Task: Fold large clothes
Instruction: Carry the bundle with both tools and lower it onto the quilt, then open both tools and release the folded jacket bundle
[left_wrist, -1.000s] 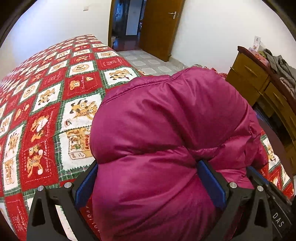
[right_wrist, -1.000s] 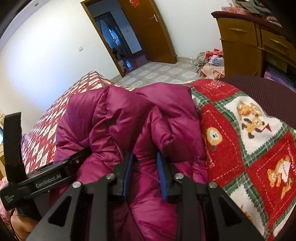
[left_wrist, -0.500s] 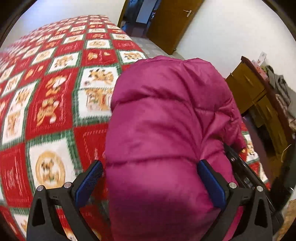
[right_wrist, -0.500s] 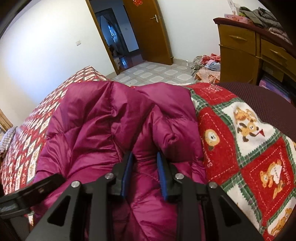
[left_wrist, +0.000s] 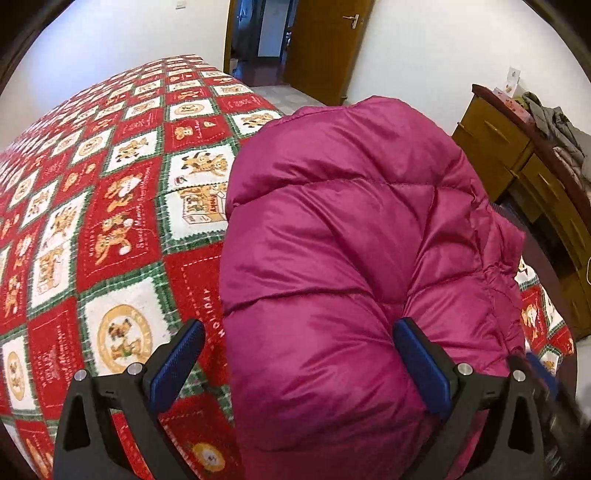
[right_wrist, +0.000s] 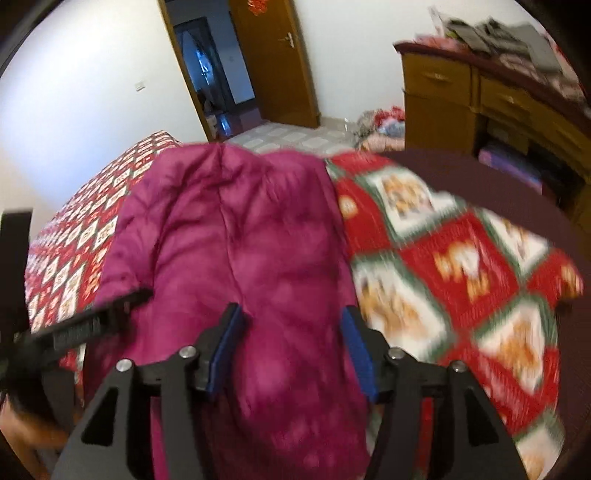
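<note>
A magenta puffer jacket (left_wrist: 343, 251) lies bundled on the bed near its right edge; it also shows in the right wrist view (right_wrist: 243, 258). My left gripper (left_wrist: 299, 358) is open, its jaws wide apart, with the jacket's near end bulging between them and against the right pad. My right gripper (right_wrist: 291, 350) is open over the jacket's near end, its jaws apart and not pinching the fabric. The right wrist view is blurred by motion. The left gripper's black body (right_wrist: 85, 321) shows at the left of the right wrist view.
The bed carries a red, white and green patchwork blanket (left_wrist: 110, 206) with bear pictures. A wooden dresser (left_wrist: 524, 155) with clothes on top stands to the right. An open wooden door (left_wrist: 321, 44) and tiled floor lie beyond. A pile of clothes (right_wrist: 380, 125) lies on the floor.
My right gripper has opened and let go of the jacket fold it pinched, and it is moving. The jacket has settled flatter on the bed. My left gripper stays open and has shifted.
</note>
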